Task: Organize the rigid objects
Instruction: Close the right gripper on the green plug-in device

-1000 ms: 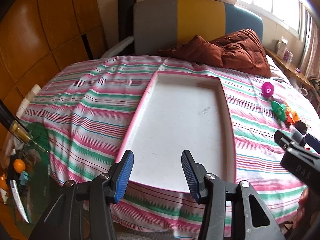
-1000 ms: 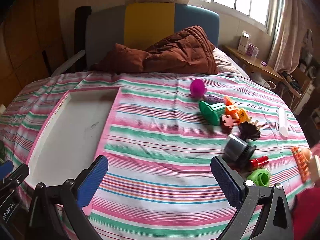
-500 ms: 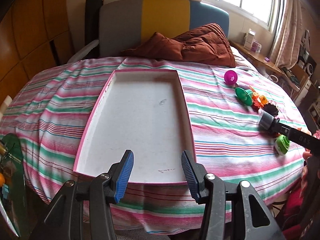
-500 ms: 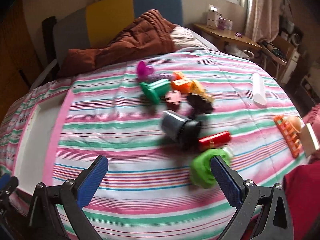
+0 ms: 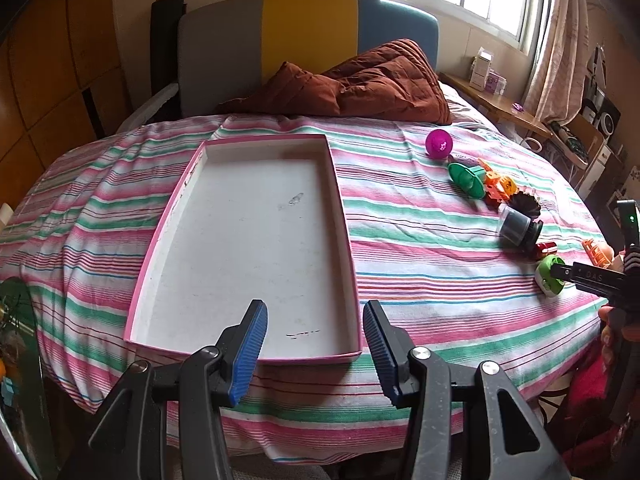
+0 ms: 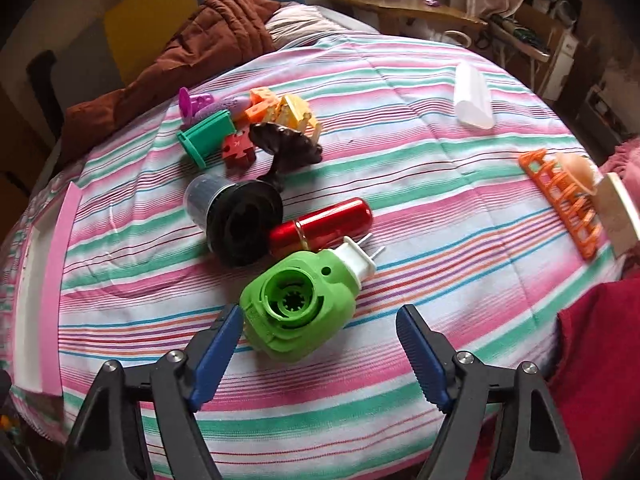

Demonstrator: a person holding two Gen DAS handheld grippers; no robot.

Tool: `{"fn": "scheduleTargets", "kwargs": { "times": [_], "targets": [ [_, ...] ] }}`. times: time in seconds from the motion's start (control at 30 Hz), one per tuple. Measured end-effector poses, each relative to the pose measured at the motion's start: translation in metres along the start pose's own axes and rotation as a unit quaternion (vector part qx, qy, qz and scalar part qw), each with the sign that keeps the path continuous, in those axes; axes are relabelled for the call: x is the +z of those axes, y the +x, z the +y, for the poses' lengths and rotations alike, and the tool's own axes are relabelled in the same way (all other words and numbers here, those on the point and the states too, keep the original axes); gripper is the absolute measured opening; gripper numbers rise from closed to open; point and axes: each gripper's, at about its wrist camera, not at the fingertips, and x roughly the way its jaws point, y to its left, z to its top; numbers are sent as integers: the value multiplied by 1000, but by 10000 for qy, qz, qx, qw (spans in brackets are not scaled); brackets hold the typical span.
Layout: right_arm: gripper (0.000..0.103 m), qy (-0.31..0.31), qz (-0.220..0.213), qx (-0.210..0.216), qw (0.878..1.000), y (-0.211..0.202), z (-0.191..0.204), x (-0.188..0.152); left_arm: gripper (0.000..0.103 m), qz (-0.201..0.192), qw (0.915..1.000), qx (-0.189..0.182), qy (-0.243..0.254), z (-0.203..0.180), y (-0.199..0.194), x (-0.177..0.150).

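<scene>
The right gripper came down to the green plug-in device w/ jaws closing, device between them, untouched.

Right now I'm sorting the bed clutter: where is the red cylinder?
In the right wrist view the red cylinder lies mid-frame on the striped bedspread, between the black-rimmed cup on its left and the green plug-in device just below it.

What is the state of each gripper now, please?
Left gripper: open, holding nothing.
Right gripper: jaws closing around the green plug-in device, not gripping yet.
</scene>
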Motion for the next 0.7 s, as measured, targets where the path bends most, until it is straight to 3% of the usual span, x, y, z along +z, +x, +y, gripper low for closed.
{"fn": "scheduleTargets", "kwargs": {
  "times": [0.33,0.5,0.7],
  "targets": [
    [71,-841,-49,336,9959,13,7,6,50,97,9994,-330,79,-18,3,6],
    [70,-688,-113,487,9964,12,-1,6,50,307,9956,-884,-50,-30,12,16],
    [70,-108,30,612,9981,11,-20,15,50,369,9930,-1118,92,-58,21,28]
  ]
}}
